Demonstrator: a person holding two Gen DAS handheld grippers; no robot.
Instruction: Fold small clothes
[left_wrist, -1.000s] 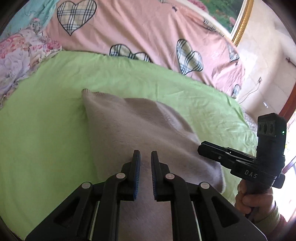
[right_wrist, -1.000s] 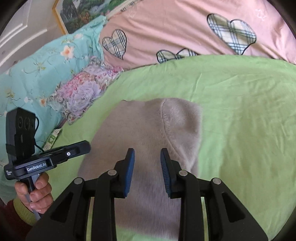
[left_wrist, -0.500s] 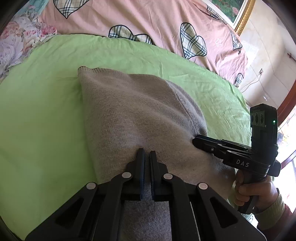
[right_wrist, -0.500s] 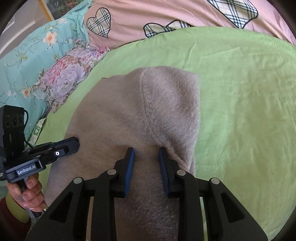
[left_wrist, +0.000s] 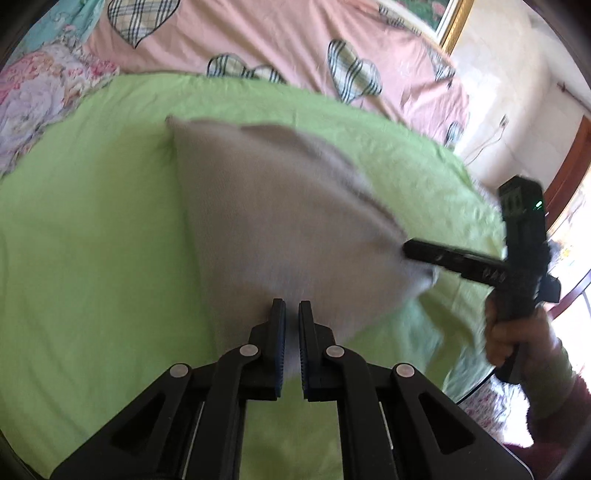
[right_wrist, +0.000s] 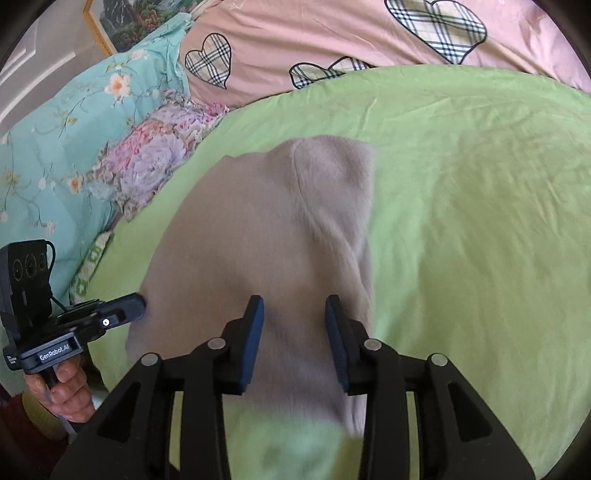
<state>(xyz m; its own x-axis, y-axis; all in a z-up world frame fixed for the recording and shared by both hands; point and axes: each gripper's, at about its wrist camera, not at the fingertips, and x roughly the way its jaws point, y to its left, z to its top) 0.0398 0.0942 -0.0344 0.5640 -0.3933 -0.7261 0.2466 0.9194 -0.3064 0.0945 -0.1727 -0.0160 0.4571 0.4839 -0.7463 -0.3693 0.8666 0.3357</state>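
A small beige knit garment (left_wrist: 280, 206) lies on the green sheet (left_wrist: 92, 229), its near edge lifted off the bed. My left gripper (left_wrist: 291, 314) is shut on that near hem. In the right wrist view the same garment (right_wrist: 258, 229) hangs between the fingers of my right gripper (right_wrist: 294, 310), which stand wide apart with the cloth passing between them; I cannot tell whether they pinch it. The right gripper also shows in the left wrist view (left_wrist: 413, 249), its tip touching the garment's right corner. The left gripper (right_wrist: 136, 304) shows at the garment's left edge.
A pink quilt with plaid hearts (left_wrist: 258, 40) lies behind the green sheet (right_wrist: 480, 221). Floral pillows (right_wrist: 74, 155) are stacked at the left. A wall and a framed picture (left_wrist: 443, 14) are at the far right. The bed edge is near both hands.
The left gripper closed on the near hem and lifted it off the bed. The right gripper's fingers have spread wider and it has risen with the cloth. The garment's near edge now hangs in the air.
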